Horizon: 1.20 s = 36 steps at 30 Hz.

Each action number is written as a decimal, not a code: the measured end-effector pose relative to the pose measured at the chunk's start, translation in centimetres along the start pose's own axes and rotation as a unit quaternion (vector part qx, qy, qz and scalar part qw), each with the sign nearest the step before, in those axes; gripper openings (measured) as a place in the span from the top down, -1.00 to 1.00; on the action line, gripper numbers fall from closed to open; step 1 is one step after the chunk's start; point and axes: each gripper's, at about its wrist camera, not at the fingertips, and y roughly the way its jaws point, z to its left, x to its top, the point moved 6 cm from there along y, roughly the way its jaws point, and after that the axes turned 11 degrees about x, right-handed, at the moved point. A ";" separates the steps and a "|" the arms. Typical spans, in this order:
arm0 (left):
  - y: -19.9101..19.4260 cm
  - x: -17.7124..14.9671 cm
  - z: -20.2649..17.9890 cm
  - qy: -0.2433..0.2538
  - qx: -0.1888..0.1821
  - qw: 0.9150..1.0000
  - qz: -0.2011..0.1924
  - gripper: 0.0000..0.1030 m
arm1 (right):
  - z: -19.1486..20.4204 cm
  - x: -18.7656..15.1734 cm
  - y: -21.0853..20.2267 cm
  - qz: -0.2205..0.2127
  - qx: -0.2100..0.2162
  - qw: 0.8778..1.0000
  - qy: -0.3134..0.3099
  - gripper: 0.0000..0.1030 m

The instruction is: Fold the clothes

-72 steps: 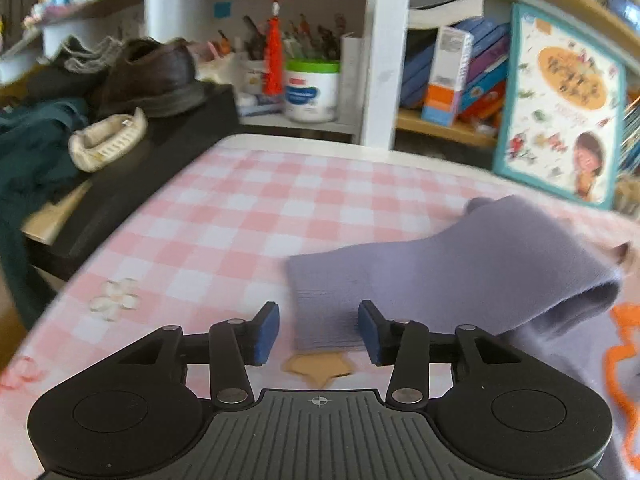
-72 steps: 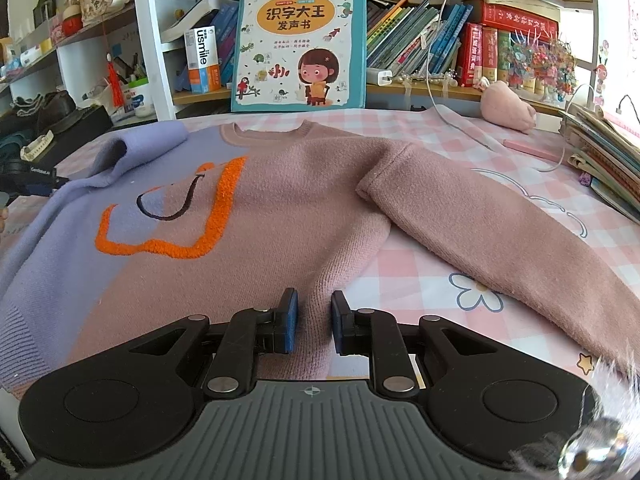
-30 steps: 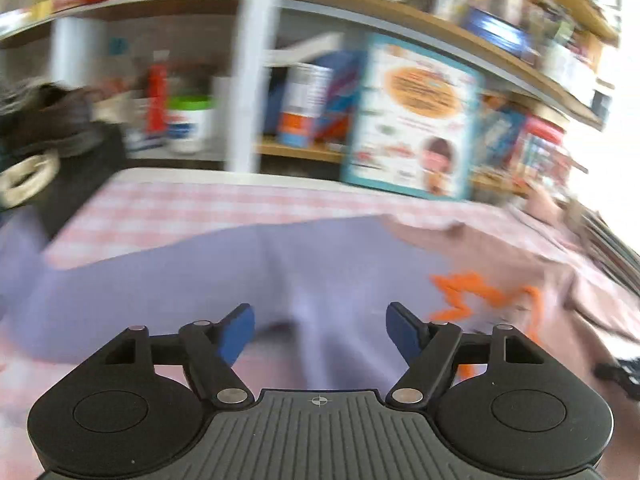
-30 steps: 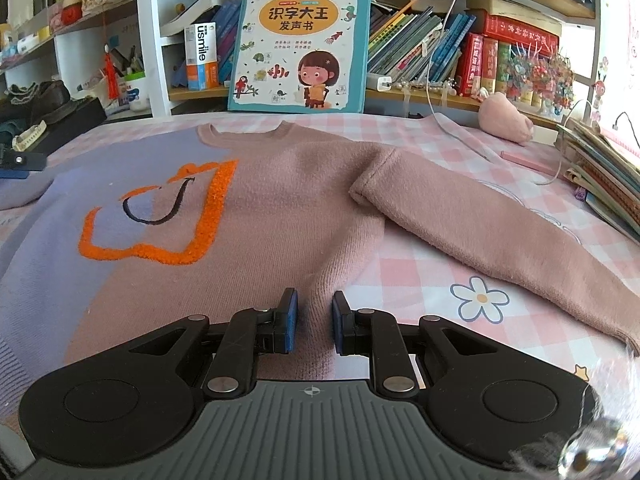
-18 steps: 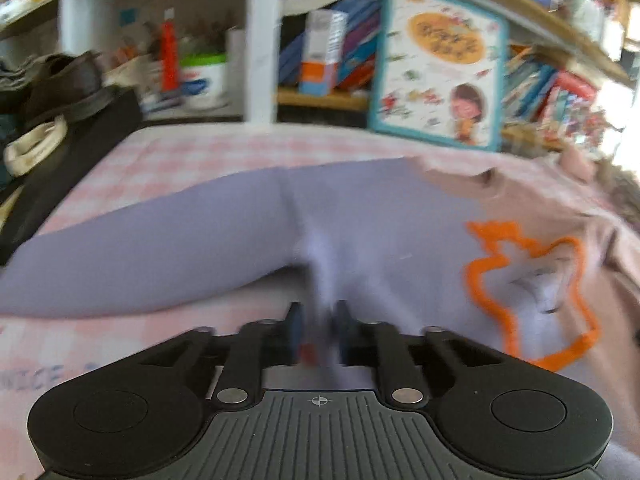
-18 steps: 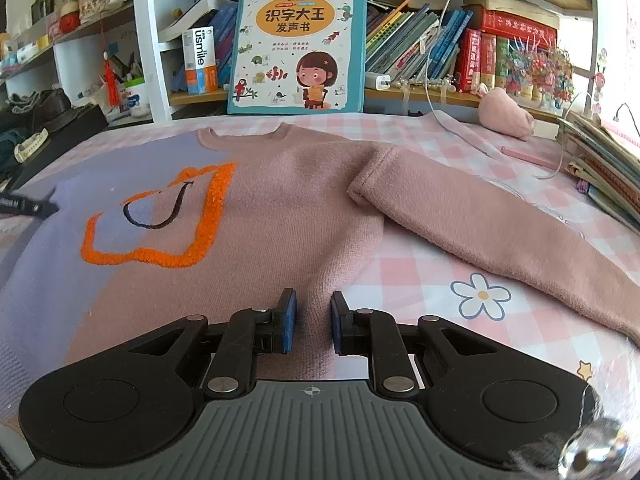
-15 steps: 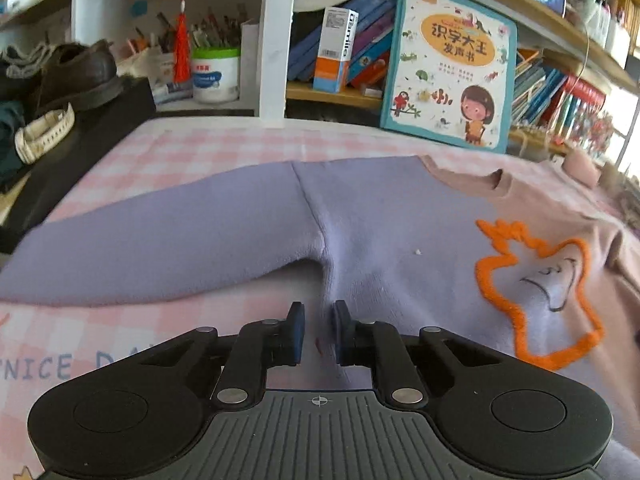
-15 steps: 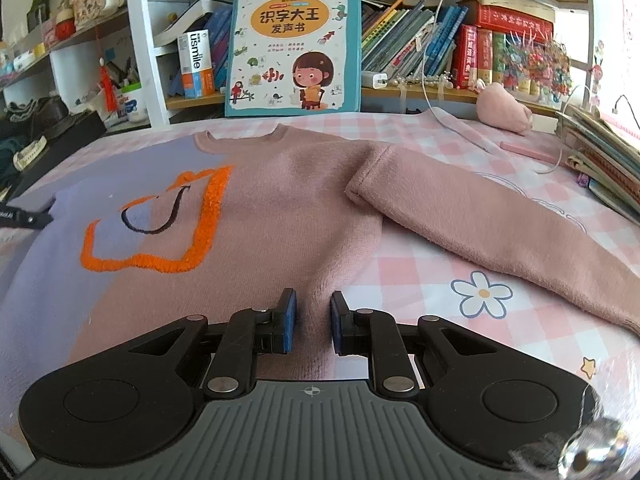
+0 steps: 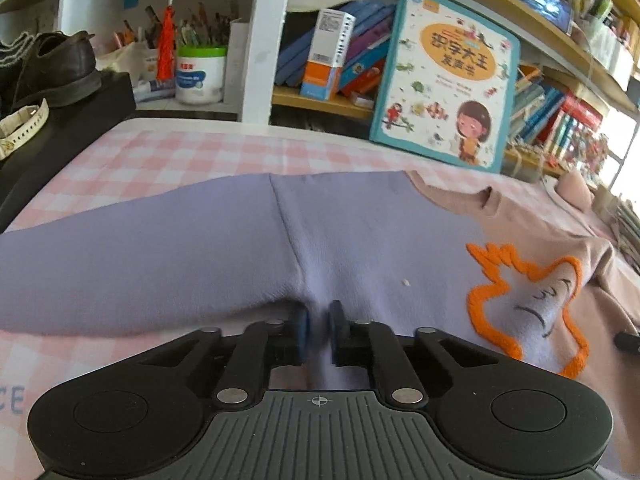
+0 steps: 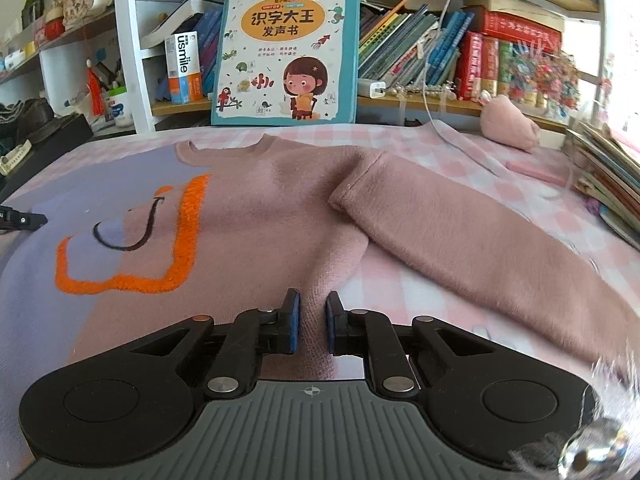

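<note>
left gripper (image 9: 318,330) jaws pinched shut on the lilac side of the sweater (image 9: 360,240) near the underarm seam, right gripper (image 10: 313,326) jaws clamped on its pink lower edge. sweater lies flat, face up, on the checked worktop (image 9: 152,156), lilac sleeve (image 9: 120,256) & pink sleeve (image 10: 460,248) both spread out. so prob. only grasped, no fold made yet: sleeves & body all left to do.

i see a pink checked tablecloth (image 10: 404,280) bearing the spread sweater (image 10: 260,216) and a pink pouch (image 10: 506,126).
</note>
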 end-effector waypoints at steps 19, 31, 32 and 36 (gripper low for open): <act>3.2 2.5 0.2 0.004 0.010 1.000 -0.010 0.81 | -1.1 0.5 0.1 0.021 0.027 0.999 0.013 0.75; -1.4 -1.1 0.0 0.012 -0.013 1.000 0.005 0.55 | -1.1 -2.0 -4.5 0.014 0.050 0.991 0.120 0.41; -1.9 -1.5 0.0 0.006 -0.020 1.000 0.009 0.54 | -0.9 -2.1 -4.6 0.014 0.052 0.991 0.120 0.42; -3.5 -2.8 -0.6 0.002 -0.041 0.999 0.020 0.54 | 0.0 -2.3 -4.5 0.019 0.055 0.993 0.103 0.52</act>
